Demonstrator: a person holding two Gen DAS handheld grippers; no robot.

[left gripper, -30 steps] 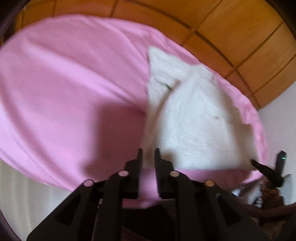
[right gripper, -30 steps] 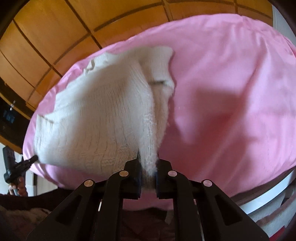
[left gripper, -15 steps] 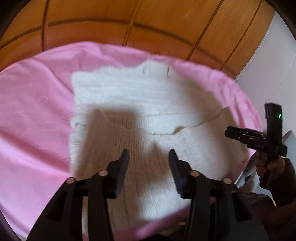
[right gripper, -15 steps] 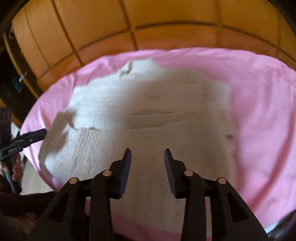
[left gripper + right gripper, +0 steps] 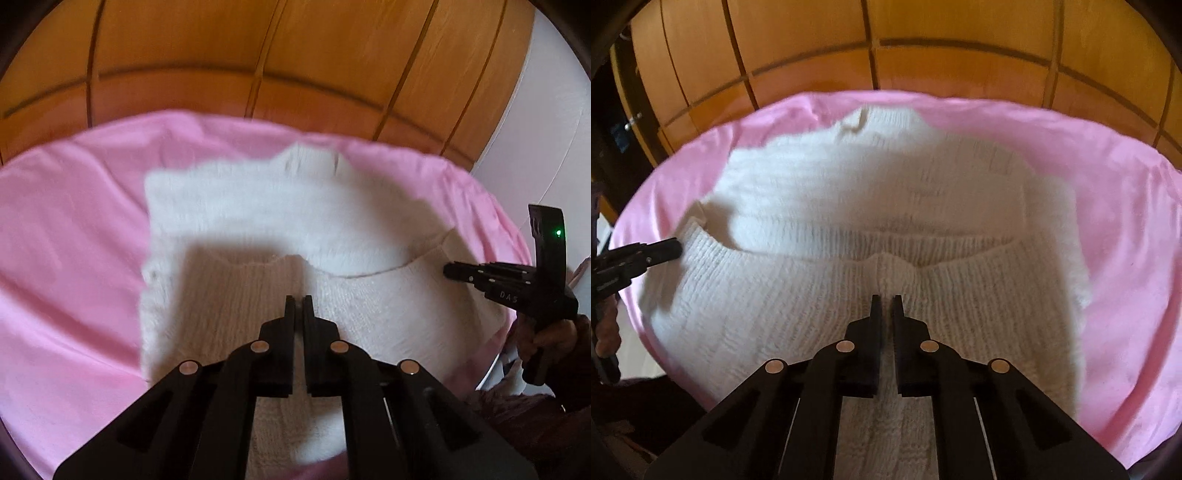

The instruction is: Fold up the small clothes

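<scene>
My left tool point(image 5: 299, 297) and right tool point(image 5: 885, 296) both hover with their jaws pinched nearly together, gripping nothing. Below them the white knitted sweater point(image 5: 886, 221) lies spread on the pink sheet point(image 5: 1126, 221), its near part folded over, wooden panelling point(image 5: 258, 55) beyond.
</scene>
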